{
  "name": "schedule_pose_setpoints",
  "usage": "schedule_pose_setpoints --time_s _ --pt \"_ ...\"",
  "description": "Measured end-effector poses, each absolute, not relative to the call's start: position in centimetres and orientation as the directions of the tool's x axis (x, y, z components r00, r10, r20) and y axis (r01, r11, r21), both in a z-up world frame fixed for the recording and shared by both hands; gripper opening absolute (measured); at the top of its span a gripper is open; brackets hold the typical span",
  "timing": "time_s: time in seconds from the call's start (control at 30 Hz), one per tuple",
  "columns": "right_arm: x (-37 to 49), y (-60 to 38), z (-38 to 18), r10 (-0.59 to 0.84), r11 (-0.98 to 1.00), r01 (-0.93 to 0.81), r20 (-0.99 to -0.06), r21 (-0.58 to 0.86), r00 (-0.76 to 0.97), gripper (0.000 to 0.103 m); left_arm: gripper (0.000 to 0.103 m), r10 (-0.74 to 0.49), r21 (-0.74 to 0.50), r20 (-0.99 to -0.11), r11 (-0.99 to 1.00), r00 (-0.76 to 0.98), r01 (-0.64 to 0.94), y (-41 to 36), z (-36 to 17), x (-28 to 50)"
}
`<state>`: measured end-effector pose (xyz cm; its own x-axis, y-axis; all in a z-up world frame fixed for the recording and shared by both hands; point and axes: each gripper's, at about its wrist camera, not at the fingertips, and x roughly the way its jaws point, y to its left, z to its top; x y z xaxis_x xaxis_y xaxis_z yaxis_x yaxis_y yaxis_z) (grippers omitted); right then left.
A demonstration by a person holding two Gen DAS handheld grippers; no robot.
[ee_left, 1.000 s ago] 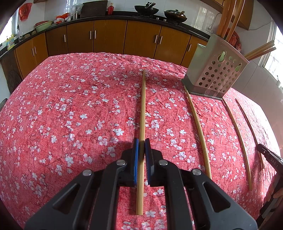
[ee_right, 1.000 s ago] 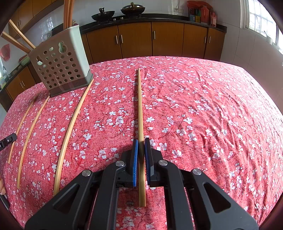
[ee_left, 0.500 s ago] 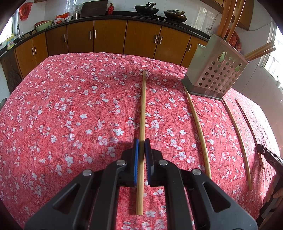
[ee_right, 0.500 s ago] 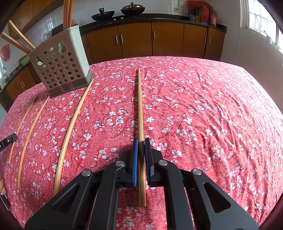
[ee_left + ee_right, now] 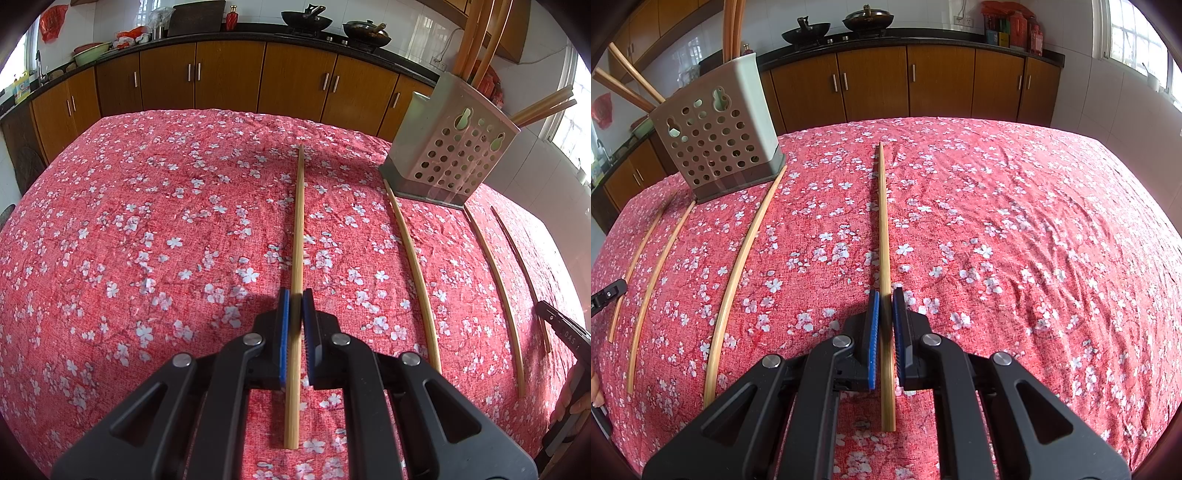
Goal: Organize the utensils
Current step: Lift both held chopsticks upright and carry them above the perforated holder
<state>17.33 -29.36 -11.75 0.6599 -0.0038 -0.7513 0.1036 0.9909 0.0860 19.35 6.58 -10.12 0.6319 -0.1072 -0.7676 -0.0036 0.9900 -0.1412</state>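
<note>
My left gripper (image 5: 295,299) is shut on a long bamboo chopstick (image 5: 298,229) that lies along the red floral tablecloth. My right gripper (image 5: 885,297) is shut on another bamboo chopstick (image 5: 882,221), also low over the cloth. A grey perforated utensil holder (image 5: 448,155) with several chopsticks standing in it sits at the back right in the left wrist view, and at the back left in the right wrist view (image 5: 718,140). Three more chopsticks (image 5: 413,269) lie on the cloth between the grippers, also seen in the right wrist view (image 5: 738,266).
The table is covered by a red cloth with white blossoms (image 5: 147,240). Brown kitchen cabinets (image 5: 229,77) and a counter with woks (image 5: 868,18) stand behind it. Part of the other gripper shows at the right edge (image 5: 565,332).
</note>
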Motion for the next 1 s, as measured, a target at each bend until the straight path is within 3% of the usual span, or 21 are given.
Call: schedule_pose_setpoints --time_s 0.47,0.57,1.0 --pt "16.5 -29.7 -11.5 0.006 0.992 0.089 -0.754 0.086 0.657 0.008 0.008 -0.04 -0.031 -0.777 0.999 0.628 0.025 5.0 -9.9 18.2" --pt "15.6 -30.2 -9.8 0.005 0.991 0.09 -0.718 0.095 0.696 0.008 0.008 -0.037 -0.017 -0.774 0.999 0.632 0.037 4.9 -9.3 18.2" --pt "13.2 -30.8 -0.6 -0.011 0.989 0.082 -0.501 0.12 0.865 0.008 0.008 -0.074 -0.072 -0.569 0.997 0.819 0.04 6.3 1.4 15.6"
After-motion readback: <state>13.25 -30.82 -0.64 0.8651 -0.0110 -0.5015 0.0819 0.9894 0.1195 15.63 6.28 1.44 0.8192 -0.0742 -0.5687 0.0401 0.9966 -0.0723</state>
